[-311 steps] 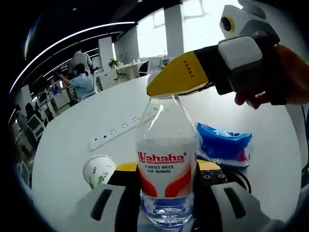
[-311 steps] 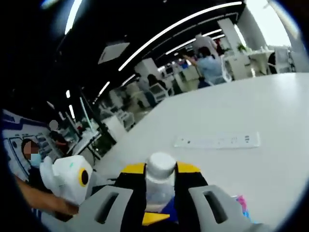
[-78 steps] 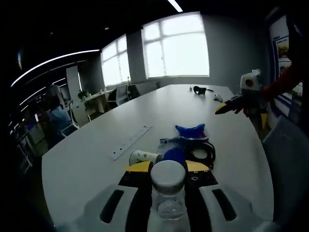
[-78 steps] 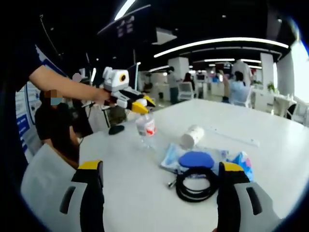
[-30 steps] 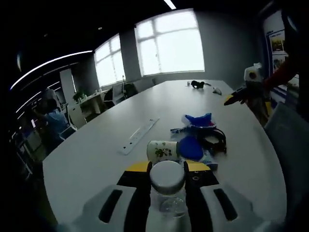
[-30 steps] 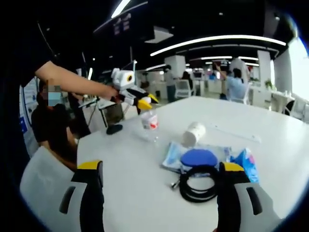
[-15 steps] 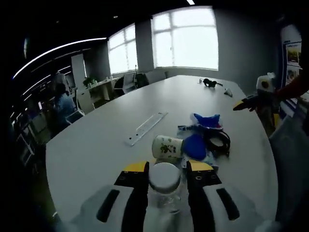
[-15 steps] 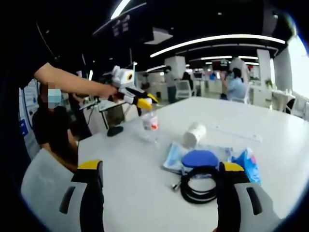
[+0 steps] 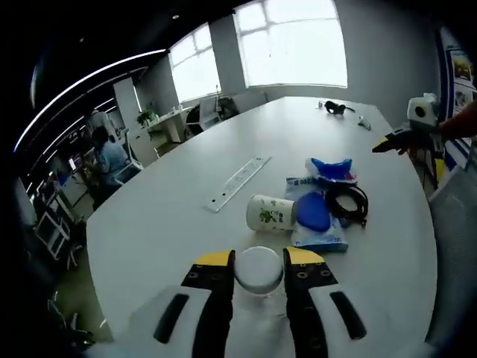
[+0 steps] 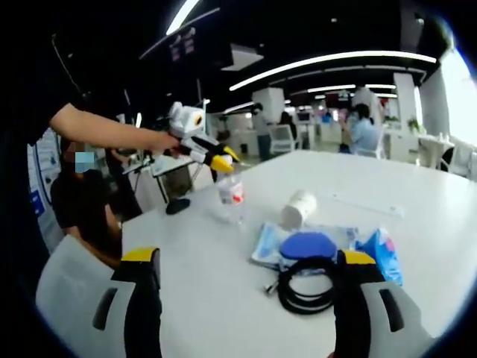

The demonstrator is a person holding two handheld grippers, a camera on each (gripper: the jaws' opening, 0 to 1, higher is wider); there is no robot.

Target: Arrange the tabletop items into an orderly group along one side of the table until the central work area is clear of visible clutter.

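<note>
Water bottle (image 9: 258,270) stands upright on the bench (image 9: 164,216) near its edge, white cap up, w/ the left tool (image 9: 258,267) clamped on its neck just under the cap – a yellow pad on each side. In the right gripper view the same bottle (image 10: 229,195) sits at the far corner, left tool (image 10: 215,160) on top of it, a dark mouse-like item (image 10: 177,204) beside it.

Step in hand, as I judge it: set the bottle at the side, then let go. Do it well by making sure the base is flat on the bench before opening, open w/o twisting, lift straight off – a tall light bottle tips easily.

Rest of the clutter is mid-bench, well apart from the bottle: paper cup (image 9: 270,213) on its side, blue round pad (image 9: 313,214) on a plastic packet (image 9: 319,236), black cable coil (image 9: 348,202), blue pouch (image 9: 331,168), white power strip (image 9: 238,182).

Right tool (image 10: 242,298) hangs spread wide, empty, over the coil's near side.
</note>
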